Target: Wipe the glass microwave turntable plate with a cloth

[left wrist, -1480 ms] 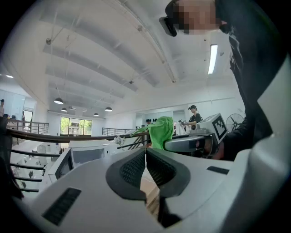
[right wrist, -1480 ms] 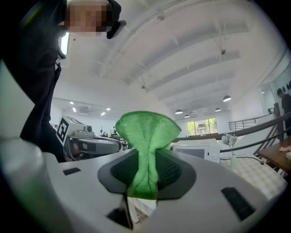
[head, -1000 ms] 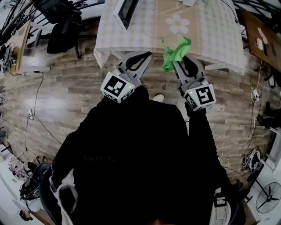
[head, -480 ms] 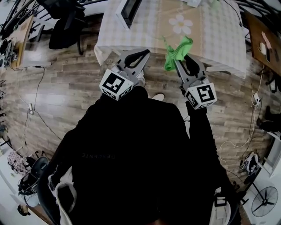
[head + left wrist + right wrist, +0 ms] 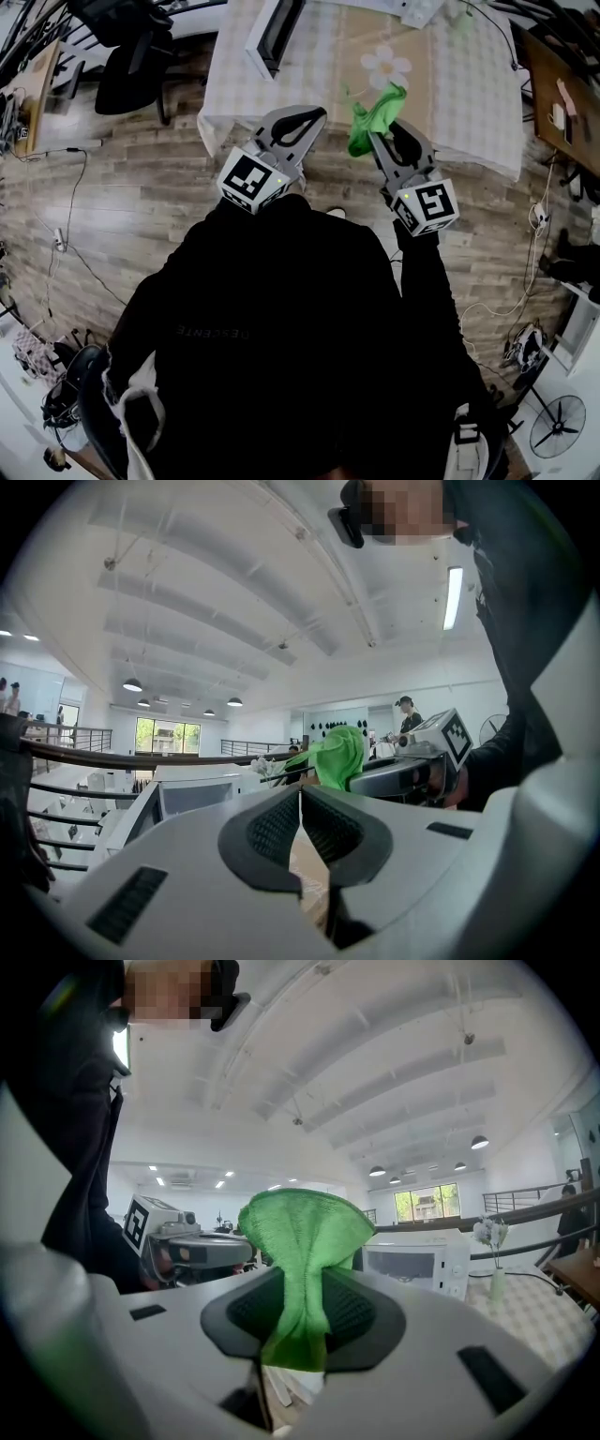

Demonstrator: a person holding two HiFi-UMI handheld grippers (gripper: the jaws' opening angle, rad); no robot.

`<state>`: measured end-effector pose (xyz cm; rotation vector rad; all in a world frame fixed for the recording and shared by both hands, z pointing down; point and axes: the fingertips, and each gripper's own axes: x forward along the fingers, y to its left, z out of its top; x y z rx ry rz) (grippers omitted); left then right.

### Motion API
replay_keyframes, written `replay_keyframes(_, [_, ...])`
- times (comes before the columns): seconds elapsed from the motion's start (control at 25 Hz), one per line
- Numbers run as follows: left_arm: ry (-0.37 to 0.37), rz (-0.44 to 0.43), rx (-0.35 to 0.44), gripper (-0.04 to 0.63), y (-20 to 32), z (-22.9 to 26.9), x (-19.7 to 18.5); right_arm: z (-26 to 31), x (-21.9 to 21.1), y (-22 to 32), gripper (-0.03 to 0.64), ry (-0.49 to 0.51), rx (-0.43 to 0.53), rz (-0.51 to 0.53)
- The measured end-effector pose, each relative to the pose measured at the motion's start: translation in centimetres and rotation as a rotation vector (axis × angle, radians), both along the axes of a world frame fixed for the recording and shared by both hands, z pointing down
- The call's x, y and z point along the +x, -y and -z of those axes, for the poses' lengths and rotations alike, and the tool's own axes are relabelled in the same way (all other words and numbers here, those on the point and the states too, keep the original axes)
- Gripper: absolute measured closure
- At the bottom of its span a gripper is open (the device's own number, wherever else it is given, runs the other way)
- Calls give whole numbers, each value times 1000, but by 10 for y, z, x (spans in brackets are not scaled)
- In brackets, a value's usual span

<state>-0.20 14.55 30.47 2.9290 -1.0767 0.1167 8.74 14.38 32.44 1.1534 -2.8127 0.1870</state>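
Head view: standing on a brown wood-plank floor at the near edge of a table draped in pale checked fabric, with a white box-shaped microwave oven at its far left. Grey left hand-held gripper raised short of the table edge, right hand-held gripper level with it and topped by a bright green microfibre cloth. No sight of the glass microwave turntable plate anywhere; probably inside the oven, though impossible to confirm from here. Left gripper view: pads pressed tip to tip with nothing between, pointing at the table, the cloth just off to the right. Right gripper view: pinched tight on a bunched fold of the cloth, most of it fanning out above the pads, the microwave well beyond. Wiping not yet begun, by the look of it. For the step in hand: best to hold that pinch firm, locate the plate first, use the free left side to open the door or steady the glass rim, then lay the loose fan flat on the glass and wipe with light, even pressure to avoid sliding or chipping it.
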Motion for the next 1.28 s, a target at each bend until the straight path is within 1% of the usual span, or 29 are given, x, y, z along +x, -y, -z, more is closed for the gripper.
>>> replay_keyframes(0.36, [-19,1,-10,572,68,-3,-22,-7,-24,66,483,-36,-33,-1])
replay_keyframes(0.56, [-34,2,-24,572,98,-5,-37,-10,-38,96,482,-58,-46,-7])
replay_keyframes(0.84, [-52,-31,-35,572,137,-7,-45,-13,-49,136,480,-80,-67,-45])
replay_keyframes(1.08, [-63,-82,-43,572,160,-10,-48,-15,-62,163,480,-90,-89,-81])
replay_keyframes(1.28, [-77,-103,-62,572,174,-14,-49,-20,-67,179,480,-103,-101,-98])
